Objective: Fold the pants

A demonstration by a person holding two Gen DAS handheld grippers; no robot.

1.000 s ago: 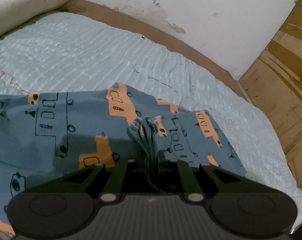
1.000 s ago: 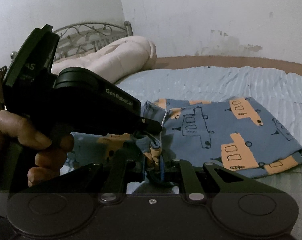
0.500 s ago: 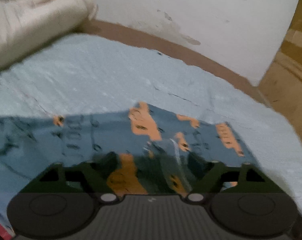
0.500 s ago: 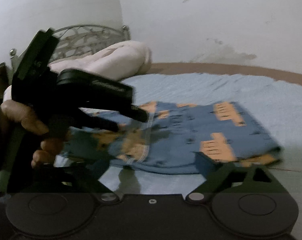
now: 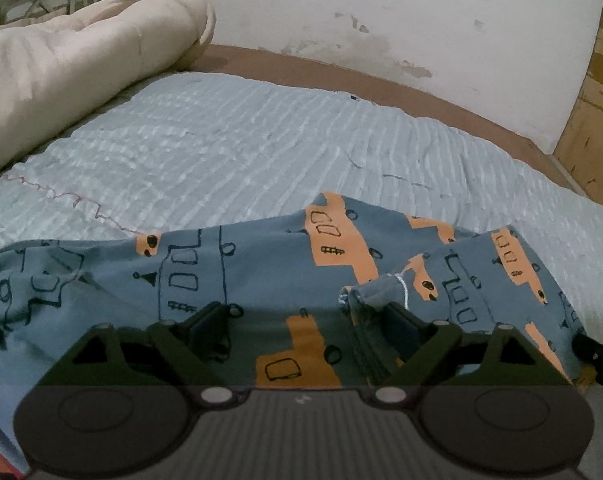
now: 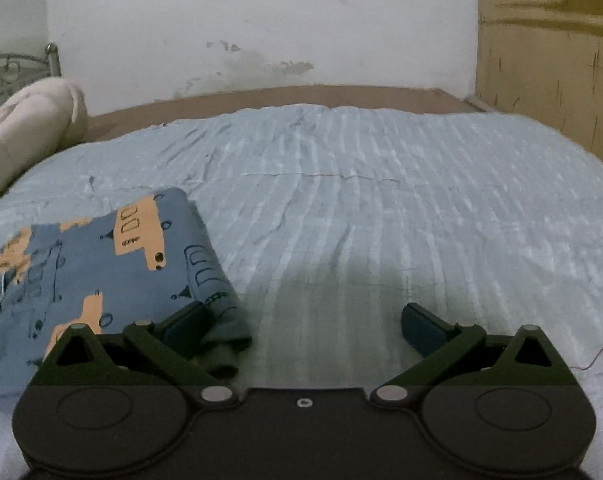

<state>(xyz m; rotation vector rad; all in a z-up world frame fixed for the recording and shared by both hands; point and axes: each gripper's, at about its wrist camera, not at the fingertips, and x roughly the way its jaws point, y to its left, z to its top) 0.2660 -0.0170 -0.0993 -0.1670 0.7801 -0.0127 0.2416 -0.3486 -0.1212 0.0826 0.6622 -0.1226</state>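
The pants (image 6: 113,264) look to me nearly finished: they lie as a compact folded bundle on the pale blue bedspread (image 6: 381,200), though a loose bunched edge with a white thread sits by my left tool (image 5: 307,322), so some tidying may remain. Both tools are spread wide and hold nothing. The left tool hovers directly over the cloth, its fingers straddling the printed fabric. The right tool (image 6: 305,326) sits just right of the bundle, its left finger over the near corner, the right over bare bedspread.
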